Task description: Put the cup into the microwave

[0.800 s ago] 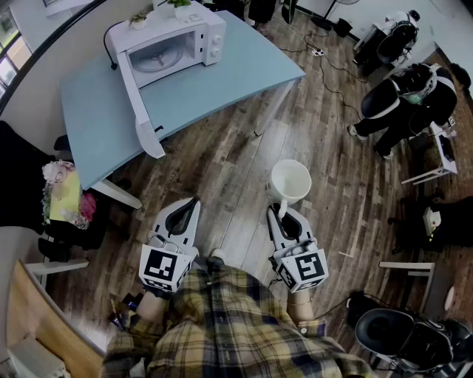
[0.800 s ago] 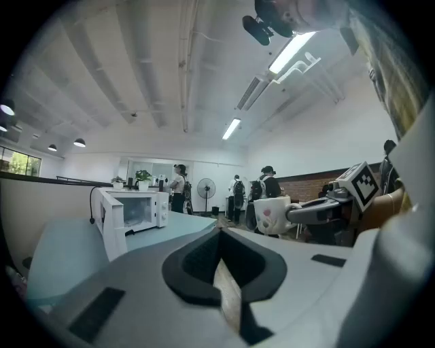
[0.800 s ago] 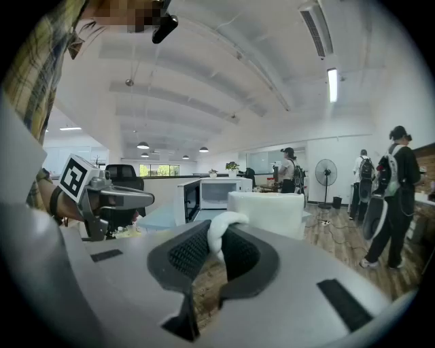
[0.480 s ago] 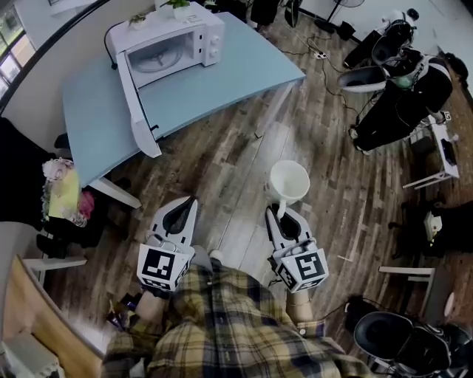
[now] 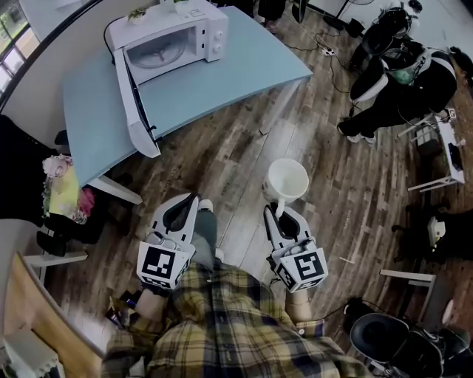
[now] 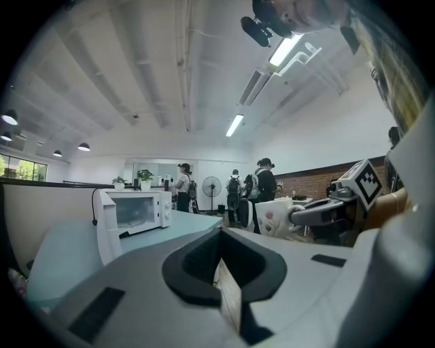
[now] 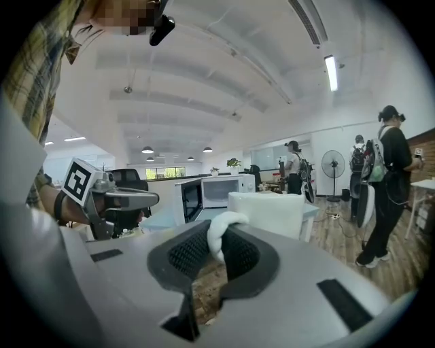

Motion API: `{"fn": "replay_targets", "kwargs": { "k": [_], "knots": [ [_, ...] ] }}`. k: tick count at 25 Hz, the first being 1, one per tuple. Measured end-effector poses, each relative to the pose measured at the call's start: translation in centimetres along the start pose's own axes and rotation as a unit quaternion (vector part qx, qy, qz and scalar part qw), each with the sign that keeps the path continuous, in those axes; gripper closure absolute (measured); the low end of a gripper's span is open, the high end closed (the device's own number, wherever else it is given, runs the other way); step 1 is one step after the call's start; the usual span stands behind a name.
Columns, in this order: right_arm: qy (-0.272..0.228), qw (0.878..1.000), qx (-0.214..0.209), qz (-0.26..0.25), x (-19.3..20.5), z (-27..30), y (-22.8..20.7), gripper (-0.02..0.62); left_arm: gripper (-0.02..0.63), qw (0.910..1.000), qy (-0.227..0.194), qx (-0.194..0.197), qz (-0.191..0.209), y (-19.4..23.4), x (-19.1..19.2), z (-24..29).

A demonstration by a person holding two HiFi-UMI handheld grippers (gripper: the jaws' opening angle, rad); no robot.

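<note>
Two hand-held grippers, one cup and one microwave are on record. The left gripper [image 5: 191, 204] has its jaws drawn together with nothing between them. The right gripper [image 5: 279, 214] is clamped on the curved handle of a white cup [image 5: 287, 181]. The cup is upright, mouth up, in the air over the floor and well apart from the microwave.

One white microwave oven [image 5: 203, 33] stands at the far end of a light blue tabletop [image 5: 236, 74]. Its door [image 5: 133, 96] is swung fully open on the cavity's left side and reaches to the tabletop's near edge. One round glass turntable [image 5: 159, 55] shows inside. Two small potted plants [image 5: 138, 13] show at the microwave's top edge; whether they stand on it or behind it cannot be told.

Flooring is dark wooden plank [image 5: 244, 170]. The room is a large open office with a white ceiling and strip lights, per both gripper views.

Surroundings: three people [image 6: 264, 183] stand at the far side in the left gripper view, beside one pedestal fan [image 6: 211, 185]. One black office chair [image 5: 392, 336] sits at lower right, and one multicoloured floral bundle [image 5: 66, 196] lies at left beside the tabletop. A stretch of floor and the tabletop's near edge lie between the cup and the open cavity. The wearer's yellow plaid shirt [image 5: 222, 325] fills the lower head view.
</note>
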State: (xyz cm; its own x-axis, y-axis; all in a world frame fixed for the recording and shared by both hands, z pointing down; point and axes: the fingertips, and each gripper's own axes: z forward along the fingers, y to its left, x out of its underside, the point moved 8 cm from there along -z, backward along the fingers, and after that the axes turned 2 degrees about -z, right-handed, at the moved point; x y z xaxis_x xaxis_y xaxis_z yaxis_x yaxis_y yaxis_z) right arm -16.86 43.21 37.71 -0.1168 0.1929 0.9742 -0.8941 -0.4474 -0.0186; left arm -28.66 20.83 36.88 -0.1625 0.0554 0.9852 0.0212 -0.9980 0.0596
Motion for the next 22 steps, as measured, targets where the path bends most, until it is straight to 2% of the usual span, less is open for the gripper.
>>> {"fn": "replay_targets", "kwargs": {
  "k": [14, 22],
  "knots": [
    [0.005, 1.000, -0.013, -0.015, -3.7, 12.9, -5.8, 0.549, 0.617, 0.9999, -0.007, 0.011, -0.003, 8.9, -2.6, 12.1],
    [0.012, 0.999, -0.034, -0.017, -5.3, 21.0, -7.5, 0.549, 0.617, 0.9998, -0.002, 0.012, -0.017, 13.6, -3.5, 16.8]
  ]
}}
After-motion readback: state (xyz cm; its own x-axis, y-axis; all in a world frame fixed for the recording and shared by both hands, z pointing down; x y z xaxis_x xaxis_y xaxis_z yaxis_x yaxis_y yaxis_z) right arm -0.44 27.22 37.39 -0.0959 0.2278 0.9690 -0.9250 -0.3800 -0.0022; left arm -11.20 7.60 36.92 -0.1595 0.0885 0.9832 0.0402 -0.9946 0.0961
